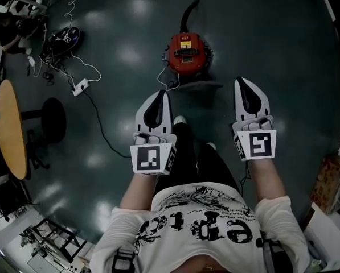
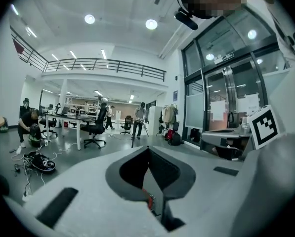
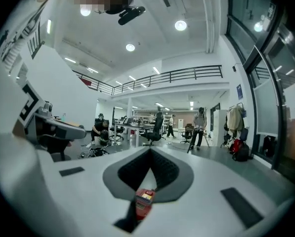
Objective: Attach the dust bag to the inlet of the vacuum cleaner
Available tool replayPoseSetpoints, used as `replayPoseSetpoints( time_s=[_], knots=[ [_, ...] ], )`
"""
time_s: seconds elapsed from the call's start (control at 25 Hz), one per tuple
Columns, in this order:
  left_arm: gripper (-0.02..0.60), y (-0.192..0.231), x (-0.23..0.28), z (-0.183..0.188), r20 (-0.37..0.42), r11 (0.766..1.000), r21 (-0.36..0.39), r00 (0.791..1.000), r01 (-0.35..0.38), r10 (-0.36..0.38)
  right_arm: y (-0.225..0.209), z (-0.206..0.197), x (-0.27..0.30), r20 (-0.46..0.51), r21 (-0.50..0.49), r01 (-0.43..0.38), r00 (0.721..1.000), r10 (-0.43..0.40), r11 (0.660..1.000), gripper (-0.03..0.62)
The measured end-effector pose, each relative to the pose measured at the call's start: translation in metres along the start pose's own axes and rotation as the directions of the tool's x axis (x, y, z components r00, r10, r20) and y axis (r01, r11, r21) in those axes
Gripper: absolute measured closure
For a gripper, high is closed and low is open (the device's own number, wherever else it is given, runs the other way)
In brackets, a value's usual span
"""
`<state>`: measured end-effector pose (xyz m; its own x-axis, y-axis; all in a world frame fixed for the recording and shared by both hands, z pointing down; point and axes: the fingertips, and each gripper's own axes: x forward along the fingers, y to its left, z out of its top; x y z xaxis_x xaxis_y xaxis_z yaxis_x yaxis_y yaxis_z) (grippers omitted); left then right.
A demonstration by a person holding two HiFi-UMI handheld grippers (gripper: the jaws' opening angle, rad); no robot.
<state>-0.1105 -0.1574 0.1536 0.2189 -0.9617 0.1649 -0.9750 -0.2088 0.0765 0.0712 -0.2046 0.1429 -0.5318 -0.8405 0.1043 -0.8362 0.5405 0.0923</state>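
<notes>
The left hand-held gripper (image 1: 160, 95) and right hand-held gripper (image 1: 242, 83) both have their jaws closed on nothing. They point out level in front of the person, well above the floor (image 1: 283, 44), so neither seems placed to work. The red vacuum cleaner (image 1: 185, 51) sits on the floor ahead, between the 2. A grey shape (image 1: 199, 86) at its near side may be the dust bag, but I cannot tell.

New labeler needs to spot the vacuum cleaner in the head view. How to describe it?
Start from the dark floor straight ahead of the standing person. The vacuum cleaner sits there, a round canister with a black hose running away from it. Its red body sets it apart: the other device on the floor, far left, is black among white cables.
</notes>
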Motion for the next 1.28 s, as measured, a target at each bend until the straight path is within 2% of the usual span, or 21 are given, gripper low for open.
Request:
replayPoseSetpoints(
  time_s=[0.16,0.32,0.48,0.76,0.88,1.28],
  knots=[
    [0.578,-0.010,-0.039,0.063,0.012,1.000,0.012,1.000,-0.003,0.003,0.006,0.060,-0.036,-0.021,-0.015,0.004,1.000,-0.004,1.000,0.592],
    [0.578,-0.010,-0.054,0.093,0.039,0.999,0.040,0.999,-0.022,0.021,0.008,0.088,-0.053,-0.031,-0.023,0.024,0.999,-0.025,0.999,0.592],
    [0.578,-0.008,-0.063,0.095,0.048,1.000,0.024,0.999,-0.010,0.009,0.015,0.087,-0.062,-0.029,0.016,0.029,0.999,-0.028,0.999,0.592],
    [0.577,-0.012,-0.074,0.117,0.087,0.999,0.045,0.996,0.011,-0.015,0.030,0.104,-0.074,-0.016,-0.028,0.011,1.000,-0.012,1.000,0.592],
    [0.578,-0.015,-0.071,0.124,0.093,0.998,0.055,0.995,0.024,-0.029,0.027,0.110,-0.072,-0.009,-0.017,0.020,1.000,-0.020,1.000,0.592],
    [0.577,-0.020,-0.054,0.117,0.082,0.998,0.049,0.996,0.034,-0.038,0.019,0.100,-0.064,-0.019,-0.011,0.020,1.000,-0.020,1.000,0.592]
  ],
)
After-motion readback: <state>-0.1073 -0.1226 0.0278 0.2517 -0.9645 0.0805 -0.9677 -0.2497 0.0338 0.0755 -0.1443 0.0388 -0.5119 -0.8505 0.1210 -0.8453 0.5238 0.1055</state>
